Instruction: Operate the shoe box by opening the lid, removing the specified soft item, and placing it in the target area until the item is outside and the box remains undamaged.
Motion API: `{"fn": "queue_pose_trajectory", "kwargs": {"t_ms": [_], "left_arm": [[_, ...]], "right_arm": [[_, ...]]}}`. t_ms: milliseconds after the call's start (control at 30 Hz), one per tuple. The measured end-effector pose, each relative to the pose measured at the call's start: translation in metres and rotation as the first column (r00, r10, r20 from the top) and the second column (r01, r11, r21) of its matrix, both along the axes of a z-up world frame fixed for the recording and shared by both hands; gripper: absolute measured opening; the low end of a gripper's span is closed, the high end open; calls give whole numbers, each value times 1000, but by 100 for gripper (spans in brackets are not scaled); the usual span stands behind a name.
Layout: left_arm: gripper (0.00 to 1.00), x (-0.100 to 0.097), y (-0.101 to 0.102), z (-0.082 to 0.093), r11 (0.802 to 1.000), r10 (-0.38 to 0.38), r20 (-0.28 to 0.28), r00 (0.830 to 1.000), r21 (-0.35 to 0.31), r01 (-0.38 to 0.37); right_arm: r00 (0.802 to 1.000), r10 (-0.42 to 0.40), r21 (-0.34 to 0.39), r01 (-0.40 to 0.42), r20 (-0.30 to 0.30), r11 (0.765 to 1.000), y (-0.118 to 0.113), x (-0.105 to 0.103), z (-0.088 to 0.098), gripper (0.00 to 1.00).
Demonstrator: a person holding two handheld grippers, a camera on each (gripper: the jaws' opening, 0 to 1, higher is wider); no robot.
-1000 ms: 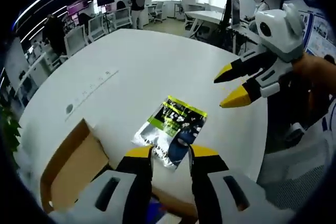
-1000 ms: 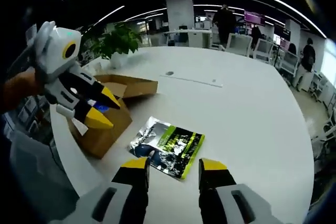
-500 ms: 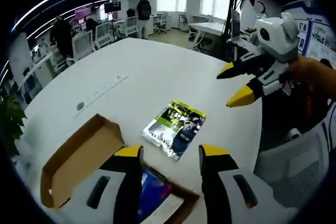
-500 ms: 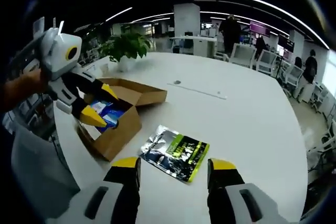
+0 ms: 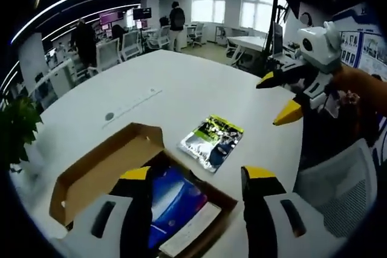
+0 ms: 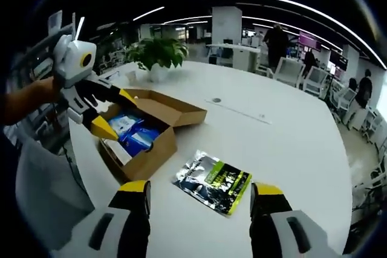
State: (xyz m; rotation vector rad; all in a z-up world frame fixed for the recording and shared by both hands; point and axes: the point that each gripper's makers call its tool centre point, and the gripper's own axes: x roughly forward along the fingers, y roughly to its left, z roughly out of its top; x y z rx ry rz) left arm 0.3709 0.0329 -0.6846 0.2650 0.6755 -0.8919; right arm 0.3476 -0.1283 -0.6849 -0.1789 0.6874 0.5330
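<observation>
The cardboard shoe box (image 6: pixel 144 140) stands open on the white table, its lid (image 5: pixel 100 167) folded back flat. Blue packets (image 5: pixel 175 200) and a white slip lie inside. A shiny green-and-black soft packet (image 5: pixel 211 140) lies flat on the table beside the box, also in the right gripper view (image 6: pixel 213 180). My left gripper (image 5: pixel 196 179) is open above the box, empty. My right gripper (image 6: pixel 199 194) is open just short of the packet, empty. The right gripper (image 5: pixel 279 98) shows in the left gripper view, and the left gripper (image 6: pixel 109 113) hovers over the box in the right gripper view.
The round white table (image 6: pixel 290 143) has a cable port and a strip inlay at mid-table. A potted plant (image 6: pixel 156 55) stands at its far edge. Office chairs, desks and several people are beyond. A grey chair back (image 5: pixel 332 179) is close by.
Both cameras have pulled back and up from the table. The open box and its blue contents have come into fuller view; the packet stays flat where it lay.
</observation>
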Motion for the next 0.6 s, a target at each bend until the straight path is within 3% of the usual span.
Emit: {"fn": "queue_pose_trajectory", "kwargs": {"t_ms": [233, 600], "left_arm": [[72, -3, 26, 4, 999, 38, 5, 999, -27, -38], [83, -10, 72, 11, 992, 117, 22, 993, -52, -116]], "right_arm": [[998, 60, -1, -60, 22, 998, 22, -1, 10, 73], [988, 153, -4, -153, 26, 988, 56, 0, 9, 80]]}}
